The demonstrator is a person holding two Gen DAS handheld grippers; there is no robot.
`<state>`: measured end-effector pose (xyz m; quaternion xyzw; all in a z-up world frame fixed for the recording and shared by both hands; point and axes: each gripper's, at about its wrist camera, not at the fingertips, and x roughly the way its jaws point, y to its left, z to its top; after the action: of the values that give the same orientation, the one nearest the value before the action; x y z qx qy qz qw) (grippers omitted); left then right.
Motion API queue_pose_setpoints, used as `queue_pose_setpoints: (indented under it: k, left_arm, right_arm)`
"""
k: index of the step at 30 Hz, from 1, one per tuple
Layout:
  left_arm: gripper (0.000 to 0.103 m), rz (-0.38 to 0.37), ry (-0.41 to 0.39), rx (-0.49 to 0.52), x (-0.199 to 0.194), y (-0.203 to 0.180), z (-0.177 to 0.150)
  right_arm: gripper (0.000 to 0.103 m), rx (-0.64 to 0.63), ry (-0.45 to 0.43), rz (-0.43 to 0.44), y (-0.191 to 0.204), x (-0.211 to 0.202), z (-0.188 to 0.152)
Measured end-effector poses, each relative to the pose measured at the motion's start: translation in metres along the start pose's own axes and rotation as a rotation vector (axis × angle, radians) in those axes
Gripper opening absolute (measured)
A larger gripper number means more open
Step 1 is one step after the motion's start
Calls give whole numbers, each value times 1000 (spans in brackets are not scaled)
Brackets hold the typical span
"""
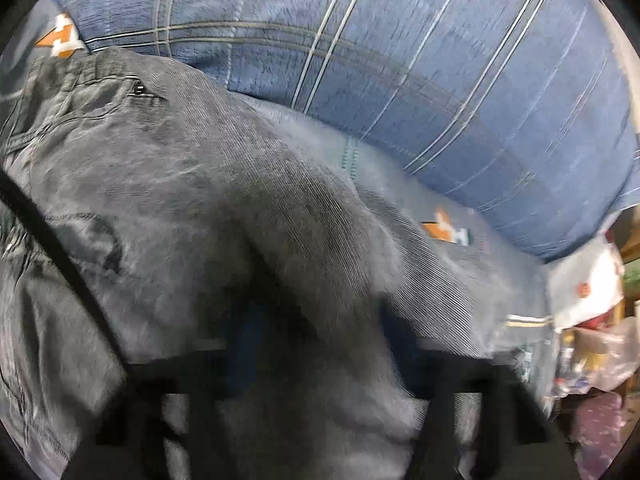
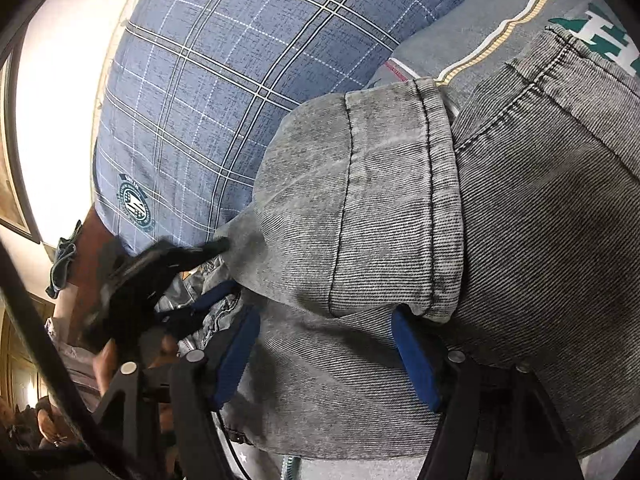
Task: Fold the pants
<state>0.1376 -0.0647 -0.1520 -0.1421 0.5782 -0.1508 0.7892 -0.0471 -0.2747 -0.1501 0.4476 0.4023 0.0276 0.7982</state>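
Mid-fold: grey pants (image 2: 400,208) hem laid beside the plaid pillow (image 2: 224,80), right gripper (image 2: 328,354) open astride them, left gripper (image 1: 316,380) grip indiscernible.

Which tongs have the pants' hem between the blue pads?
The right tongs, straddling the pants cuff; the left tongs meet only the fabric's edge.

Grey washed-denim pants (image 1: 192,184), fine diagonal twill, dark topstitching. Bunched and doubled over rather than flat. In the left wrist view, waist end at far left with a dark rivet (image 1: 139,89) by a pocket seam. In the right wrist view, hemmed leg cuff (image 2: 438,200) folded over upper layers, centre.
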Motion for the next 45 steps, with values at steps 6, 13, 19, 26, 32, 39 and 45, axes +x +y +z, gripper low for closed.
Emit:
queue_pose_setpoints:
  k: [6, 13, 19, 26, 32, 39, 45]
  left_arm:
    - [2, -40, -65, 0, -26, -10, -15]
    - [2, -165, -123, 3, -82, -10, -70]
    - [2, -107, -115, 32, -74, -9, -95]
    - [2, -130, -85, 5, -69, 8, -95]
    - [2, -146, -109, 0, -78, 13, -98]
    - [2, -164, -153, 49, -103, -6, -88]
    - [2, -170, -198, 27, -118, -26, -53]
  right_arm:
    - [70, 3, -65, 10, -10, -16, 2]
    - [36, 28, -143, -27, -18, -39, 13]
    - [12, 90, -131, -10, -33, -40, 23]
    - [81, 154, -34, 74, -48, -45, 23]
    - [76, 141, -12, 61, -37, -30, 26]
    - [4, 57, -37, -19, -22, -34, 63]
    - [3, -162, -115, -74, 48, -60, 104]
